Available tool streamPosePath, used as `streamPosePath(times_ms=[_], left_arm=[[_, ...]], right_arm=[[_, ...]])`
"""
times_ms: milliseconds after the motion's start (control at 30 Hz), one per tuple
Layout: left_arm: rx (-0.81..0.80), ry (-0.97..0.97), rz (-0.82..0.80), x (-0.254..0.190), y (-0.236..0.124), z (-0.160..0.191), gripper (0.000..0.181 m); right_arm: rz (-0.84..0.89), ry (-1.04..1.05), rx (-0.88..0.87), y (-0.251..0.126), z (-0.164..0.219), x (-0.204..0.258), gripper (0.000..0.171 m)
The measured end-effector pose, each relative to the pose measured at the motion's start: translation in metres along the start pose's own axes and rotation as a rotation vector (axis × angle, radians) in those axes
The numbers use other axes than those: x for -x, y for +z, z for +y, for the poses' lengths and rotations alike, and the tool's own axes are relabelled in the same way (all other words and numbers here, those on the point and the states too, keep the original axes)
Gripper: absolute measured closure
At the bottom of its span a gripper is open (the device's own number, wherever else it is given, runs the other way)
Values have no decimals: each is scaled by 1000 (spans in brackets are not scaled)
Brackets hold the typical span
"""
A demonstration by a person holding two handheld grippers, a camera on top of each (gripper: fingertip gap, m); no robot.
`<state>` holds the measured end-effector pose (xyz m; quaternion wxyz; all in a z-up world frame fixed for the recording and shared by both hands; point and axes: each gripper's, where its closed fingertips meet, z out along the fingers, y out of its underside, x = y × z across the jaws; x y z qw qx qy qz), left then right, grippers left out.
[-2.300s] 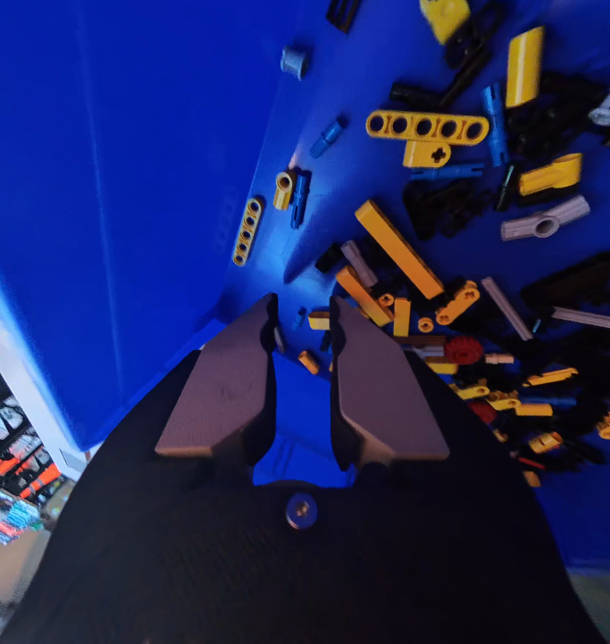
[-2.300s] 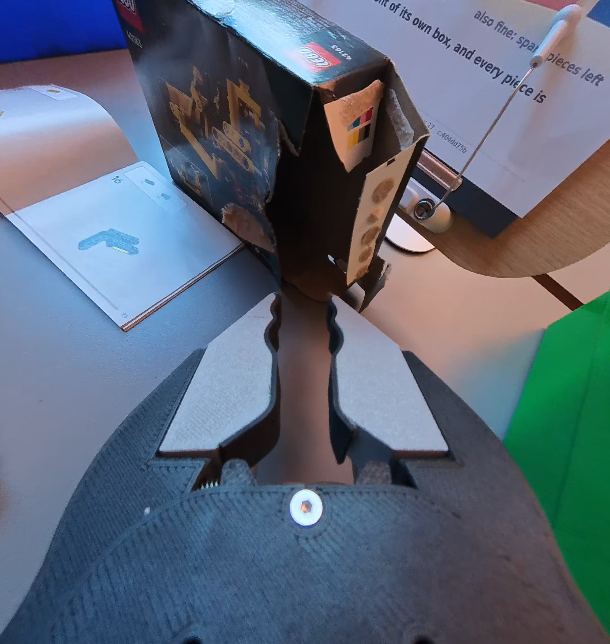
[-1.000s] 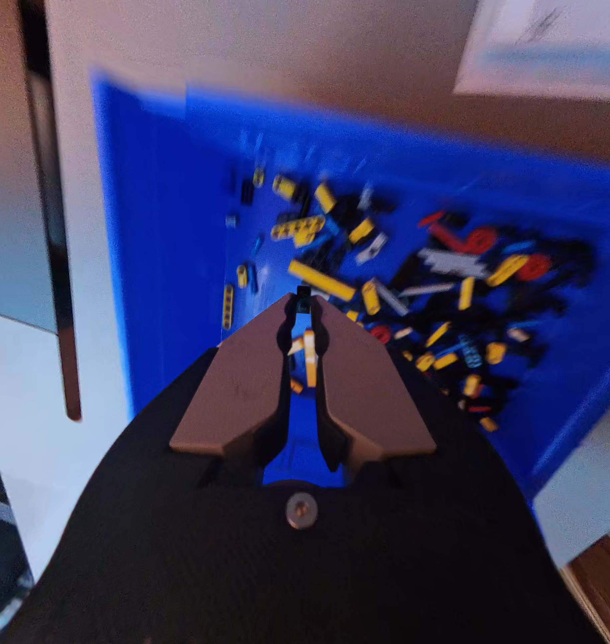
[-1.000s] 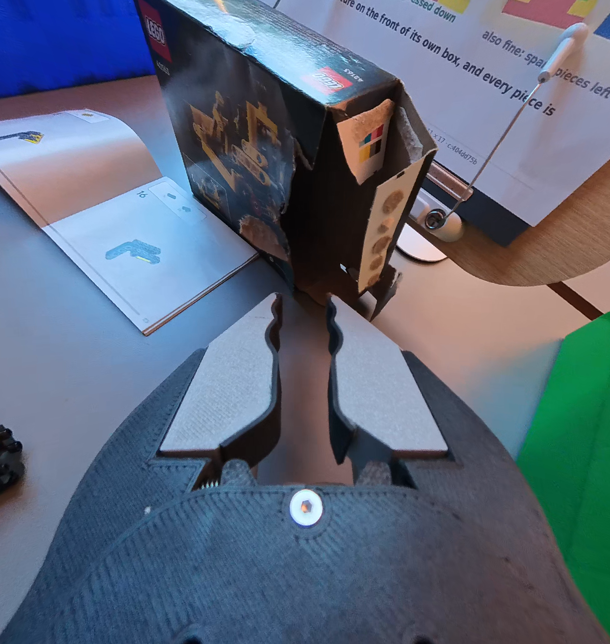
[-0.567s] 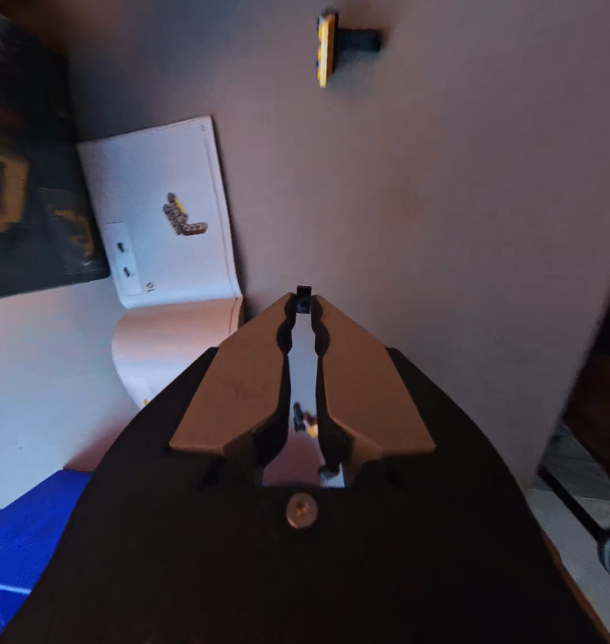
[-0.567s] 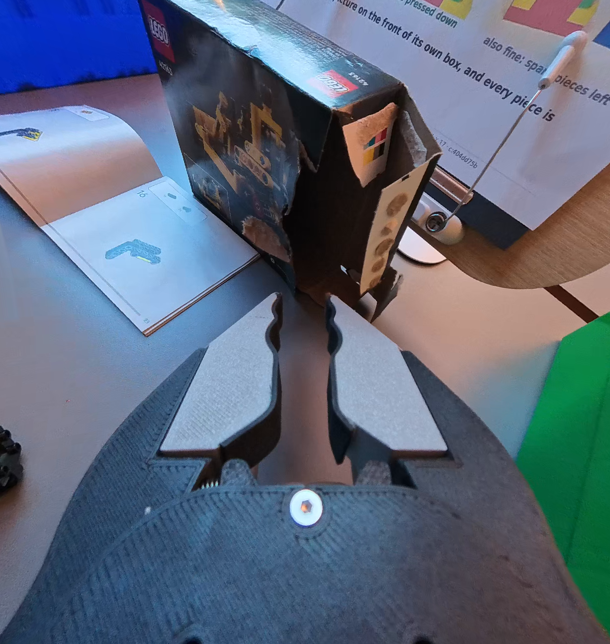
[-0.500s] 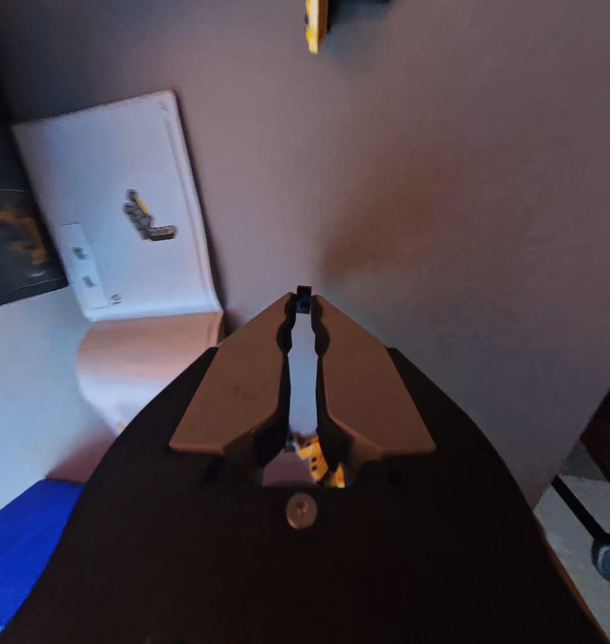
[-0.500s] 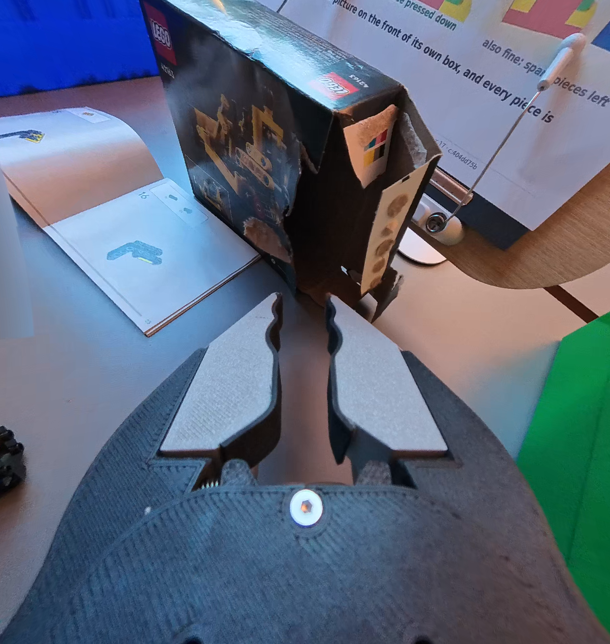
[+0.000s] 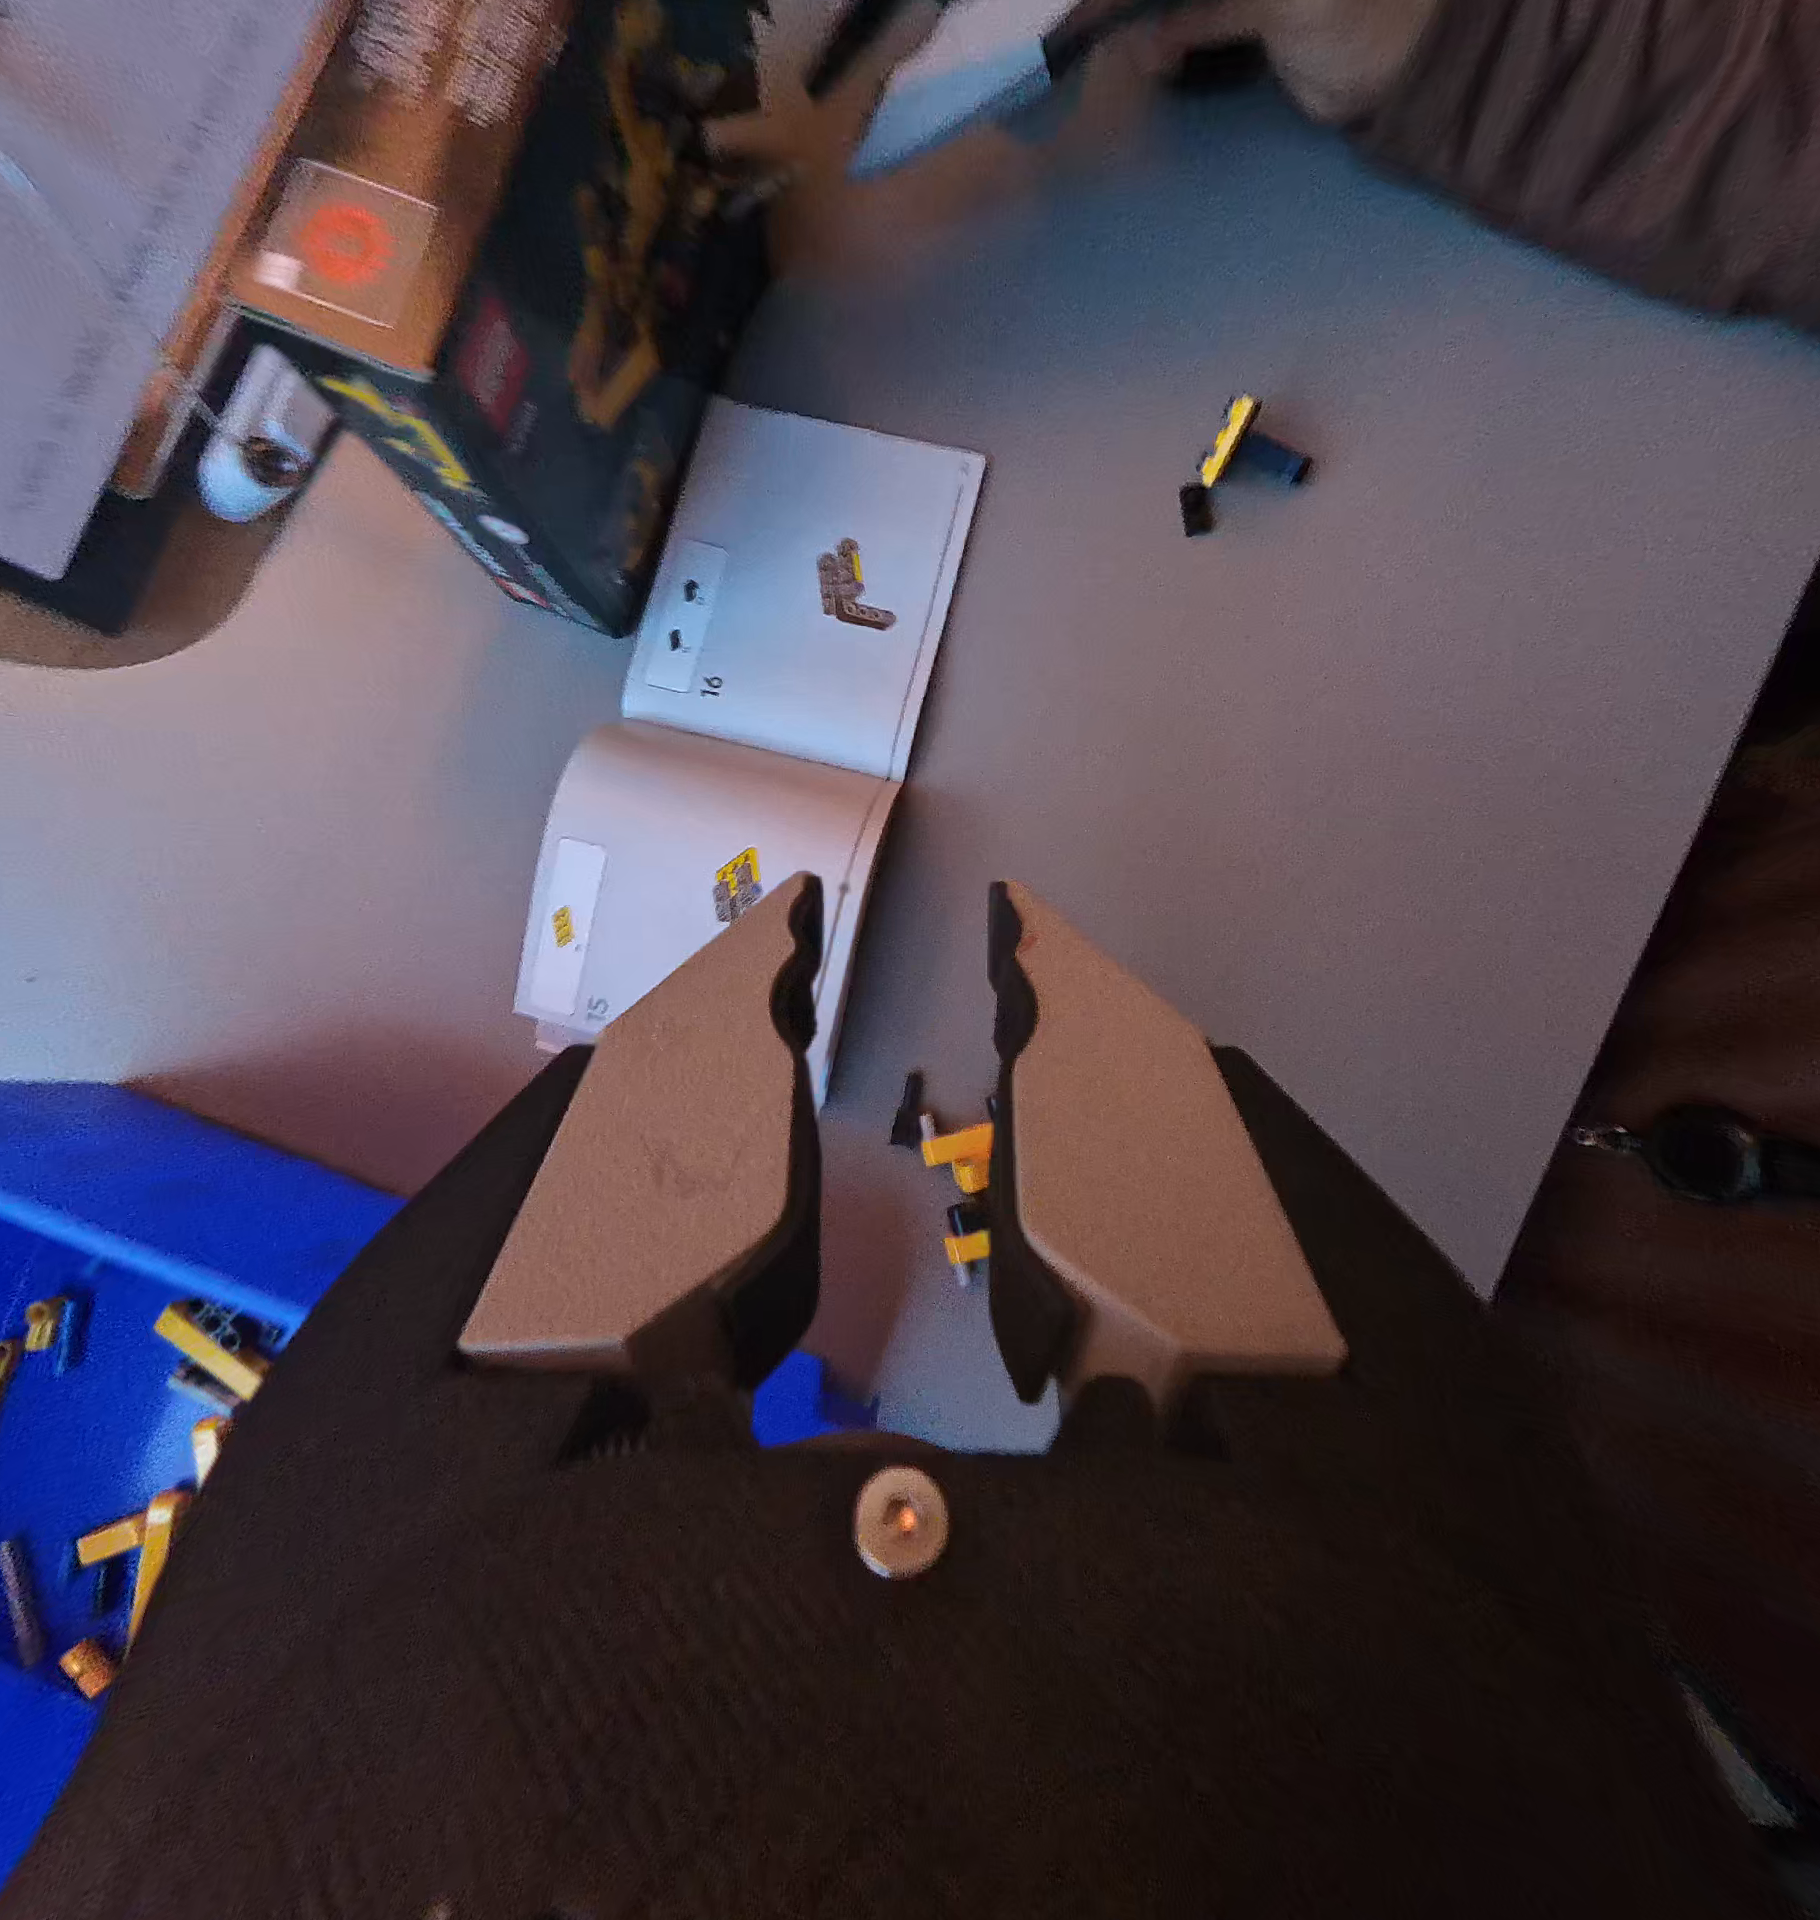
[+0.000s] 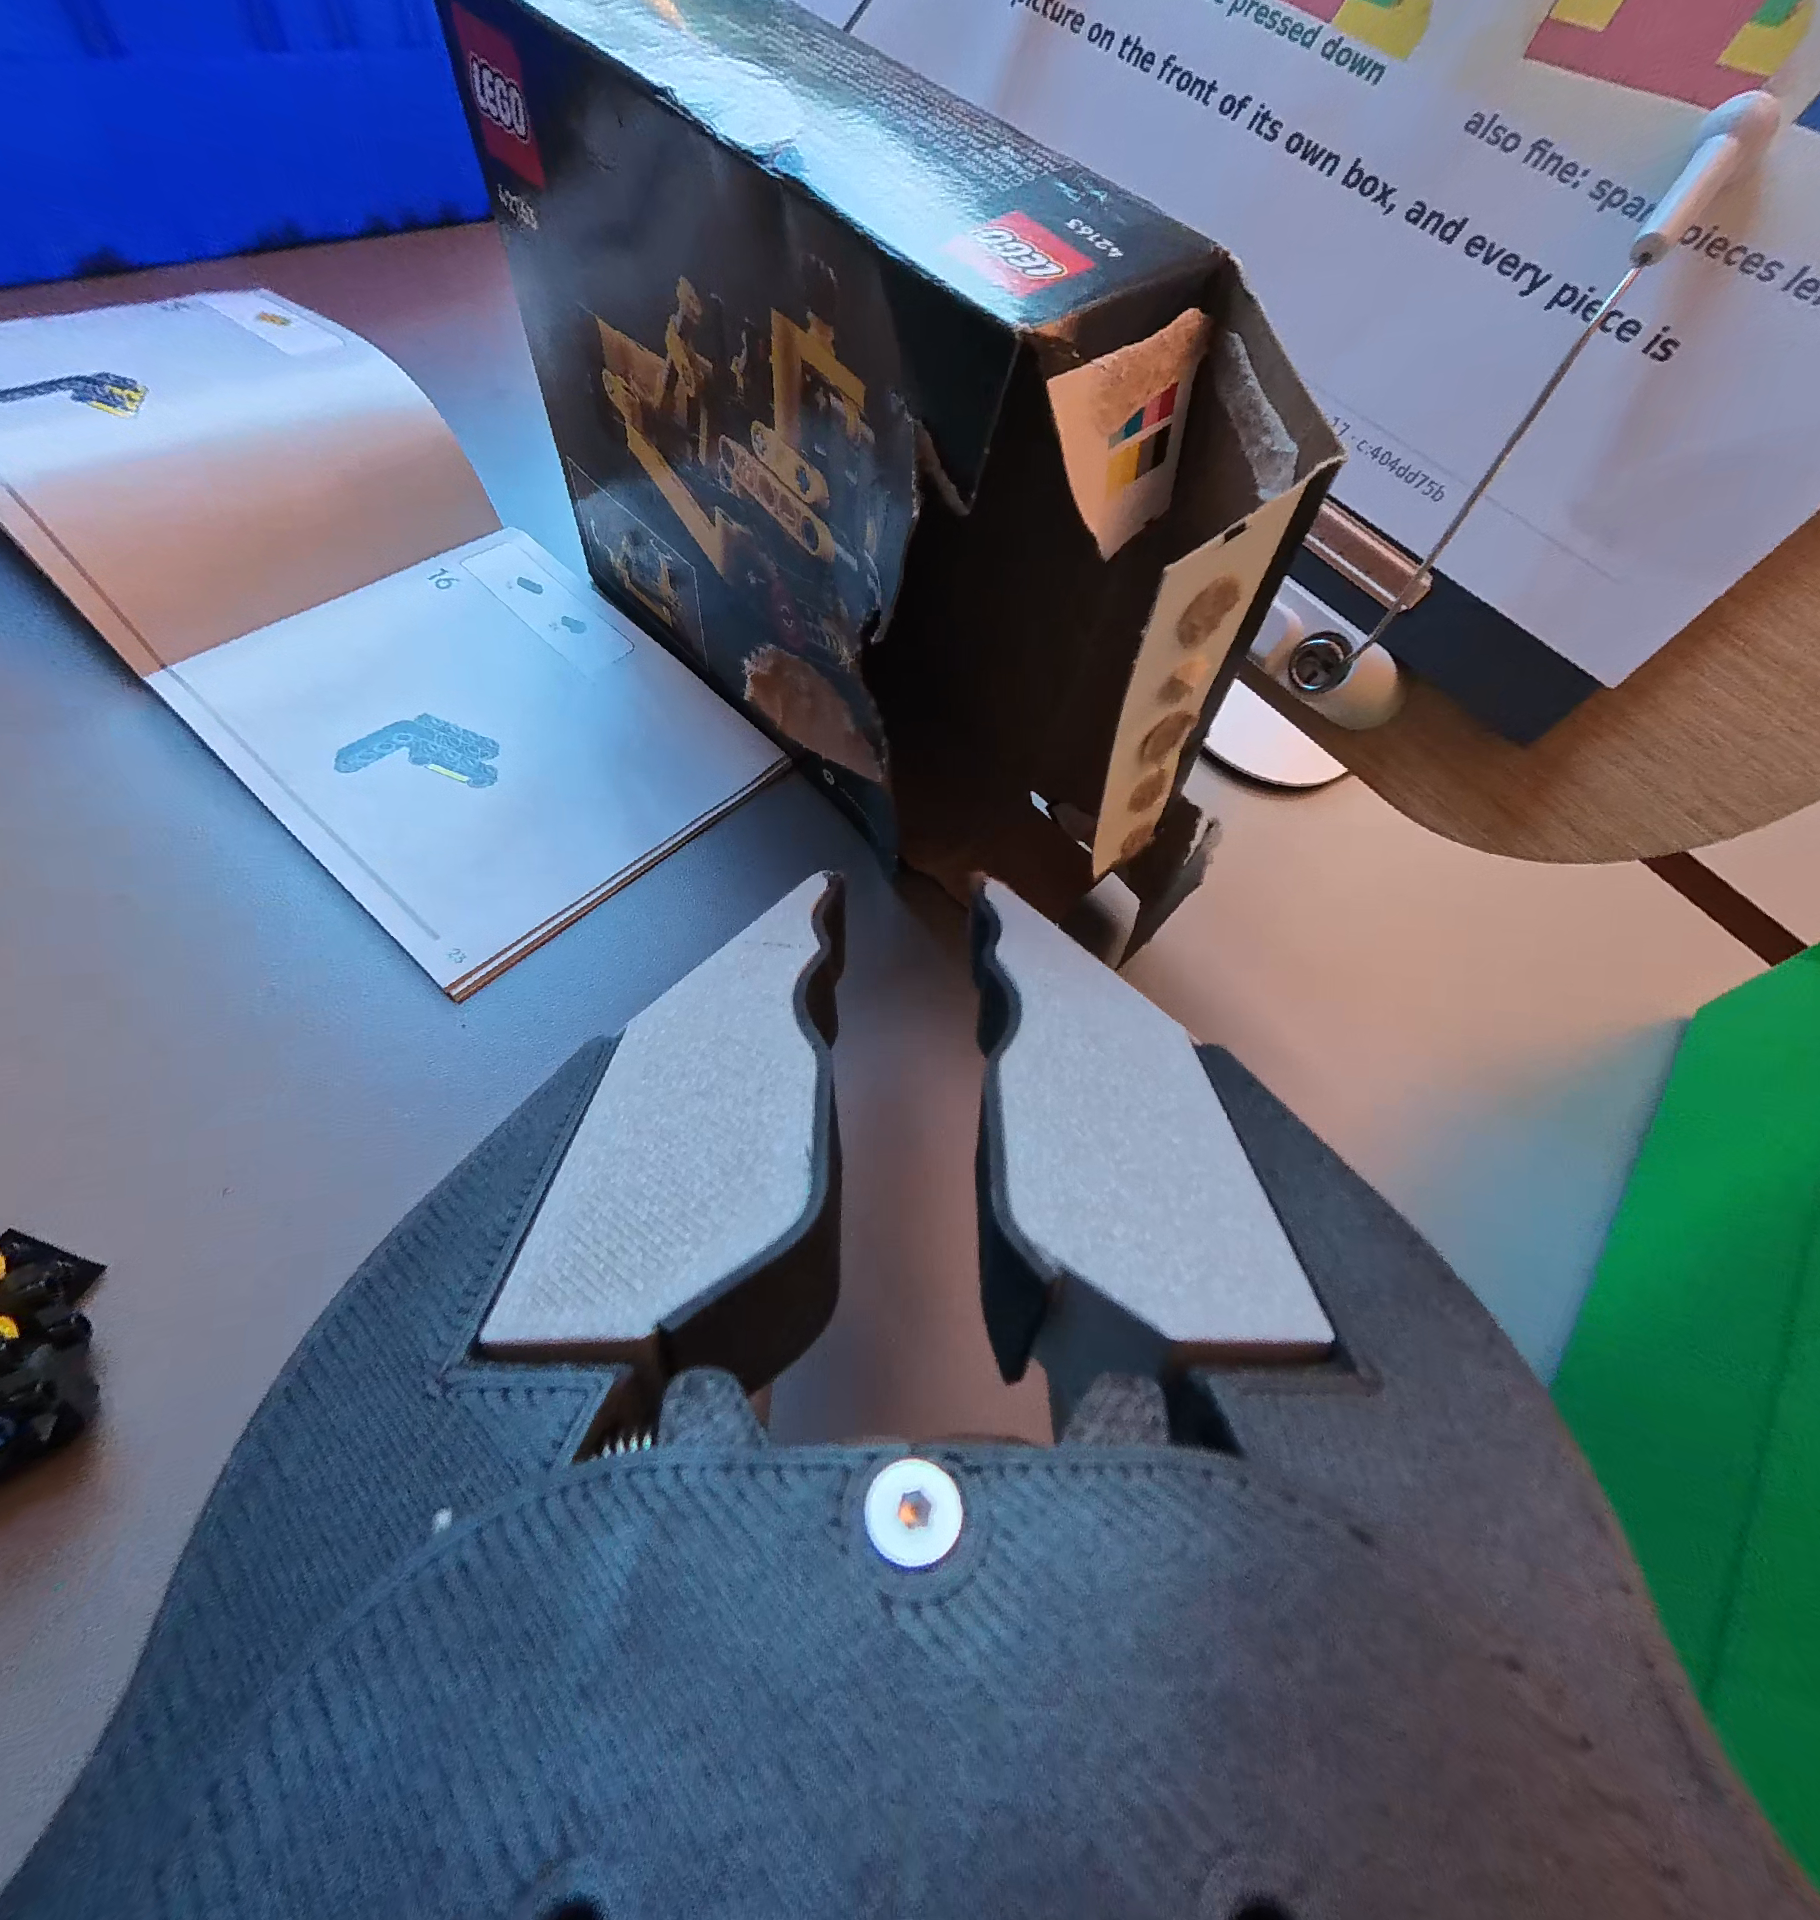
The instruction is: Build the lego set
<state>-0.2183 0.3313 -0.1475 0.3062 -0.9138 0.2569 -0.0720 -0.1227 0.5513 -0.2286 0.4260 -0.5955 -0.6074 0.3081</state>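
My left gripper (image 9: 901, 904) is open and empty above the grey table (image 9: 1353, 831). Below it, between its fingers (image 9: 698, 1143), small yellow and black lego pieces (image 9: 953, 1164) lie on the table. A small yellow and black assembly (image 9: 1233, 457) lies farther off; it may be the one at the left edge of the right wrist view (image 10: 2, 1340). The open instruction booklet (image 9: 792, 623) lies beside the dark lego box (image 9: 584, 312). My right gripper (image 10: 906, 904) is open and empty, low over the table, pointing at the torn box (image 10: 833, 468) and booklet (image 10: 418, 727).
A blue bin (image 9: 106, 1195) with several loose yellow and black pieces stands at the lower left; it also shows in the right wrist view (image 10: 158, 125). A white printed board (image 10: 1457, 156) on a stand is behind the box. A green surface (image 10: 1716, 1351) is on the right.
My left gripper swung from over the blue bin to over the table, holding a small black piece at its tips, then opened; the piece is no longer in it. The right gripper barely moved.
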Motion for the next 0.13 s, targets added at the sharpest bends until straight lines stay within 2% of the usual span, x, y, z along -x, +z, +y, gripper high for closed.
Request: streamPosePath(times_ms=[33, 133], left_arm=[[-29, -16, 19, 1, -8, -1, 153], [-78, -42, 128, -9, -10, -4, 162]], right_arm=[[-1, 1, 2, 0, 0, 0, 151], [-1, 3, 5, 1, 0, 0, 151]])
